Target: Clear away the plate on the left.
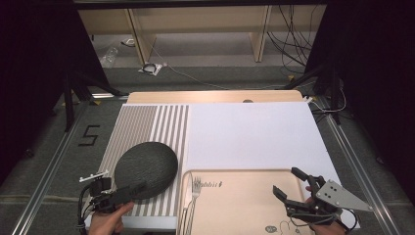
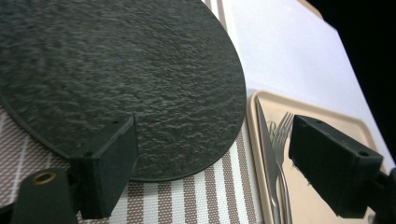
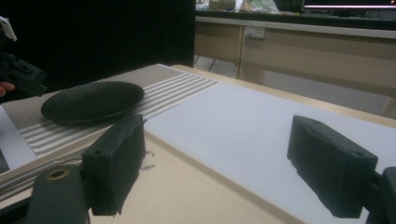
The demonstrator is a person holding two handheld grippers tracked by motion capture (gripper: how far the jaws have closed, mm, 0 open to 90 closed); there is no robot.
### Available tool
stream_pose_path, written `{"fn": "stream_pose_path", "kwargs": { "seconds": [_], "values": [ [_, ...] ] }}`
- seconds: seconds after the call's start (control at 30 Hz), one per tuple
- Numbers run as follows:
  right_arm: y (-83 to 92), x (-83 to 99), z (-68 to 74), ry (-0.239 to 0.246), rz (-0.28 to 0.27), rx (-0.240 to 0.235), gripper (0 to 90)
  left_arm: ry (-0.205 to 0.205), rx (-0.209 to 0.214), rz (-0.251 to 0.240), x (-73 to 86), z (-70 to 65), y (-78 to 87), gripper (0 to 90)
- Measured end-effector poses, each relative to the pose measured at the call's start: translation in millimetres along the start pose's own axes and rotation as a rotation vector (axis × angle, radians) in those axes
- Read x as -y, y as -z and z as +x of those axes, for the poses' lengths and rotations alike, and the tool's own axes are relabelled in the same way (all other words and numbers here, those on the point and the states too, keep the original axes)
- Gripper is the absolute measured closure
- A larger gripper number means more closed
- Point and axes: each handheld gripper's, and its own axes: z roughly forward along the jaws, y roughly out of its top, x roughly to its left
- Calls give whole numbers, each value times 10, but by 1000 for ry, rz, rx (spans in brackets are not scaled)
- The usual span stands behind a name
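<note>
A black textured plate (image 1: 146, 169) (image 2: 121, 79) (image 3: 93, 100) rests on a brown-and-white striped placemat (image 1: 147, 125) (image 2: 187, 200). My left gripper (image 1: 139, 188) (image 2: 222, 163) is open at the plate's near edge, one jaw above the rim and the other over the cutlery. A fork (image 1: 195, 188) (image 2: 282, 140) and a knife (image 1: 188, 196) (image 2: 264, 135) lie along the left side of a beige tray (image 1: 244, 200) (image 2: 317, 205) (image 3: 187, 186). My right gripper (image 1: 288, 182) (image 3: 224, 163) hangs open over the tray's right part, holding nothing.
A white mat (image 1: 254, 132) (image 3: 243, 121) covers the table beyond the tray. A hand holds the left gripper (image 3: 18, 70) at the far left of the right gripper view. Cables and wooden furniture legs lie on the floor beyond the table.
</note>
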Motion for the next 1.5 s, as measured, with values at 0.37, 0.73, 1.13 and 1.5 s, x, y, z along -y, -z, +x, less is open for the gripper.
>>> {"fn": "stream_pose_path", "kwargs": {
  "seconds": [0.37,0.73,1.13,1.5],
  "values": [
    [4,0,-6,-11,-4,-2,200,127,-1,-29,66,121,45,156],
    [1,-1,-5,-12,-5,-7,198,315,51,-49,117,283,75,156],
    [5,-2,-4,-17,-6,-9,195,391,46,-61,144,343,73,156],
    [0,-2,-2,-21,-12,-18,182,521,64,-72,184,462,8,158]
  ]
}}
